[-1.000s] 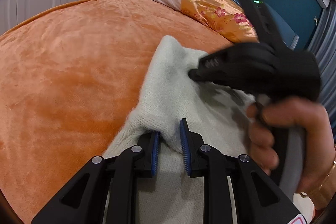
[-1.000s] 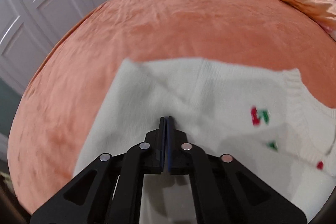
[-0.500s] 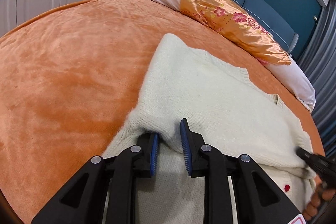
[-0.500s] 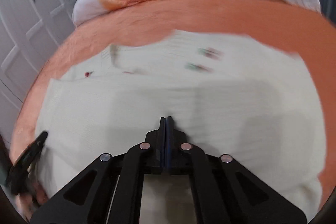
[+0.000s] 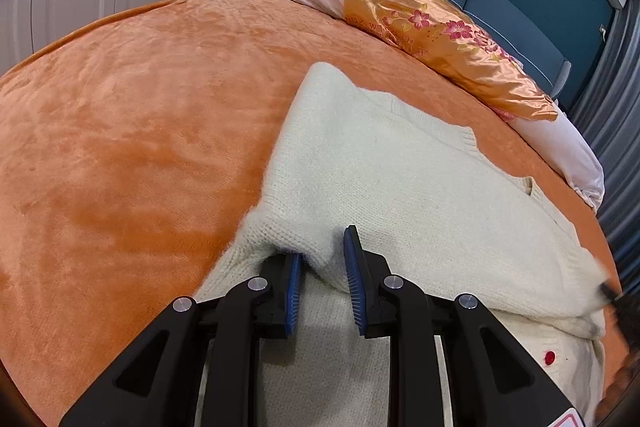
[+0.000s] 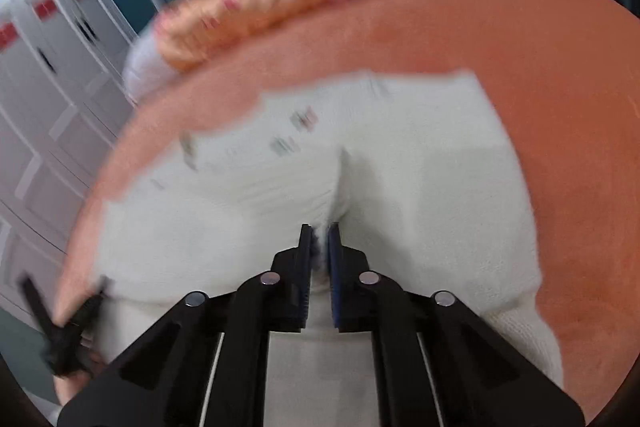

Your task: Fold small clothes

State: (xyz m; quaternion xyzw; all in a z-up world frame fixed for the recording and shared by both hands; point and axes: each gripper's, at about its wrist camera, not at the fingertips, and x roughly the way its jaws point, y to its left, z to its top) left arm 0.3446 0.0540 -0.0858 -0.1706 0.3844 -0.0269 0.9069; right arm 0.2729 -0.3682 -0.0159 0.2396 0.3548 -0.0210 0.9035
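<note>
On the orange bedspread [image 5: 120,131], both the left gripper [image 5: 320,267] and, seemingly through blur, just-opening right gripper [image 6: 319,247] pinch the sweater's [image 5: 400,187] near edge.

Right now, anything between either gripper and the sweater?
Nothing visible. The left gripper is pinching a raised fold of the cream sweater. The right gripper has sweater knit between its jaws, which have just been opening. Only the orange blanket surrounds it.
</note>
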